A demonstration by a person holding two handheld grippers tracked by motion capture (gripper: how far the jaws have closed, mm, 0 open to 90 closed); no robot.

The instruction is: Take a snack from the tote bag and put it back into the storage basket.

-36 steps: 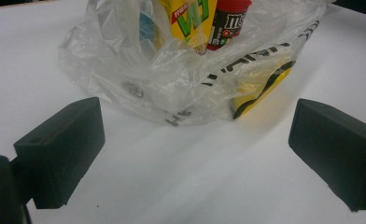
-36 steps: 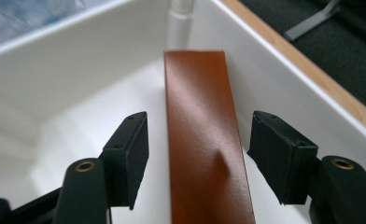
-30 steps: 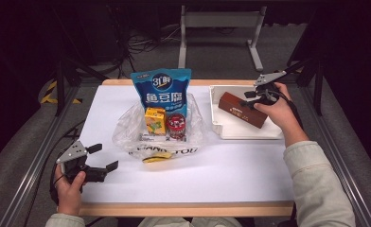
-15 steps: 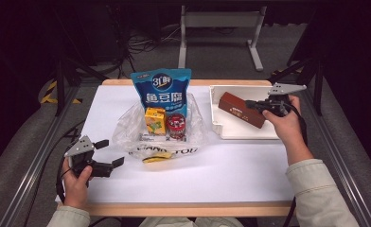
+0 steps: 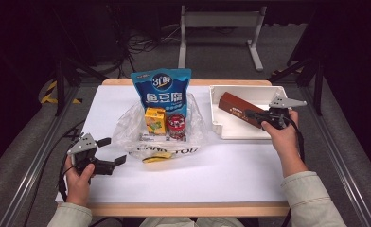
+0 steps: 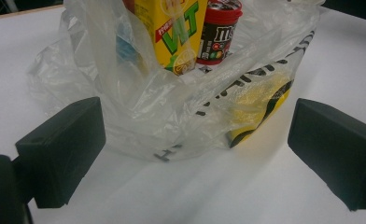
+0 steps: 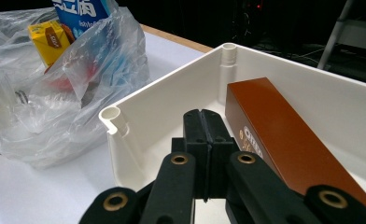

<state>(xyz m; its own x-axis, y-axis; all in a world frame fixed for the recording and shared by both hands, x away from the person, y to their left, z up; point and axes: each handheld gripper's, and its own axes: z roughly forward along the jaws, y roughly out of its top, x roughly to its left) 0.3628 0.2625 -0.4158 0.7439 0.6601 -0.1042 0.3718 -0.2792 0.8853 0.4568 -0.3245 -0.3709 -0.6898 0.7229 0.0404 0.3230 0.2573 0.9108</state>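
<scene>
A clear plastic bag (image 5: 160,135) lies mid-table around a yellow drink carton (image 5: 155,120), a red candy tub (image 5: 176,125) and a blue snack pouch (image 5: 162,92). My left gripper (image 5: 111,151) stands open at the table's front left, jaws pointing at the bag (image 6: 181,116), with nothing between them. The carton (image 6: 174,32) and tub (image 6: 221,30) sit just beyond. A brown box (image 5: 238,109) lies in the white tray (image 5: 231,132) at the right. My right gripper (image 5: 250,113) is shut and empty, its tips (image 7: 203,123) over the tray beside the brown box (image 7: 284,140).
The white table top (image 5: 212,170) spreads bare in front of the bag and tray. Metal rails run along both sides of the table, and a grey stand (image 5: 219,28) rises behind it. The bag (image 7: 55,88) lies left of the tray's corner (image 7: 113,116).
My right gripper let go of the brown box, drew back to the right and toward the near side, and its jaws came together. The left hand shifted slightly toward the bag.
</scene>
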